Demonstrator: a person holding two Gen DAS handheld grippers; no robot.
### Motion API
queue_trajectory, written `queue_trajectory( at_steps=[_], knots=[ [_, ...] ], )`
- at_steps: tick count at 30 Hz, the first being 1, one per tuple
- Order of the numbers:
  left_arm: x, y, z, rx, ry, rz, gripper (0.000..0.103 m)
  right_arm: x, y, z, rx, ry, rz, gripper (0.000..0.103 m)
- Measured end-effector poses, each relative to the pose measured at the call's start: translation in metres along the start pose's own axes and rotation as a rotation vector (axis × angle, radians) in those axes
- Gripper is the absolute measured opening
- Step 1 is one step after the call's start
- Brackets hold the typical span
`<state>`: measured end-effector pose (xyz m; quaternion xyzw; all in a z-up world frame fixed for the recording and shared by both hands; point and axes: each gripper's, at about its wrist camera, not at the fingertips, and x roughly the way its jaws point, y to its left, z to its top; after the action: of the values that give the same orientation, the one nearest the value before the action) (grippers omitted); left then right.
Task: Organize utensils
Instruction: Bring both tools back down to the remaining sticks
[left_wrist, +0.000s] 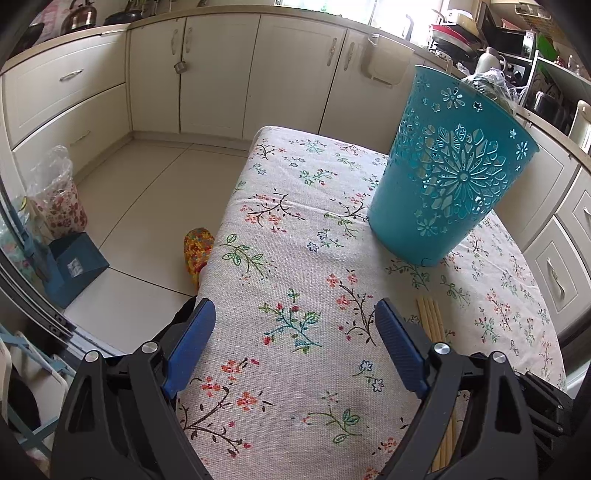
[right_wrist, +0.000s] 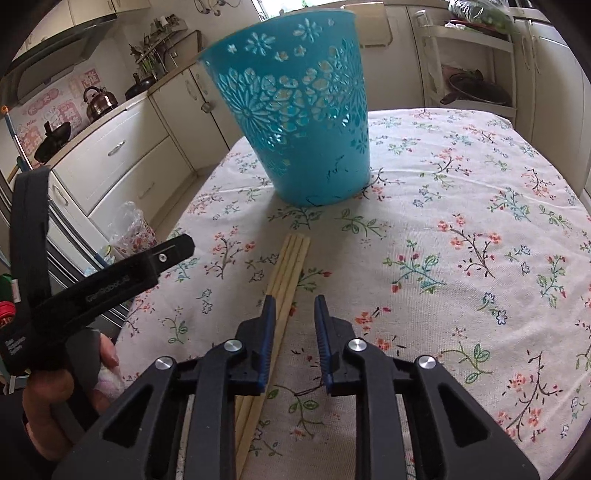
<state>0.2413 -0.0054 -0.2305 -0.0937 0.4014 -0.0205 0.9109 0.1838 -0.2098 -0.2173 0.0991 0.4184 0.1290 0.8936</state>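
floral tablecloth (right_wrist: 461, 221) | chopsticks (right_wrist: 288, 266) partly between right gripper (right_wrist: 294, 306) pads, untouched

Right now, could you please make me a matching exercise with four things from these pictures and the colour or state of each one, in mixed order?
Things:
1. bin
2. chopsticks
3. left gripper
4. tablecloth

Descriptions:
A. pale wood, lying side by side on the table
B. jaws wide apart, nothing between them
C. teal, upright, with cut-out flower patterns
D. light fabric printed with small flowers and branches

Right pairs: 1-C, 2-A, 3-B, 4-D
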Motion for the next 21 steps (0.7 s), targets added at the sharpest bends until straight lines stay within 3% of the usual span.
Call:
queue_trajectory(
  at_steps=[6, 21],
  knots=[
    [0.001, -0.003, 0.001, 0.011, 0.005, 0.004, 0.084, 0.005, 0.002, 0.001, -0.006, 0.011, -0.005, 0.022],
    [0.006, -0.020, -0.001, 0.085, 0.024, 0.072, 0.084, 0.011, 0.028, 0.001, -0.175, 0.038, -0.145, 0.016]
  ],
)
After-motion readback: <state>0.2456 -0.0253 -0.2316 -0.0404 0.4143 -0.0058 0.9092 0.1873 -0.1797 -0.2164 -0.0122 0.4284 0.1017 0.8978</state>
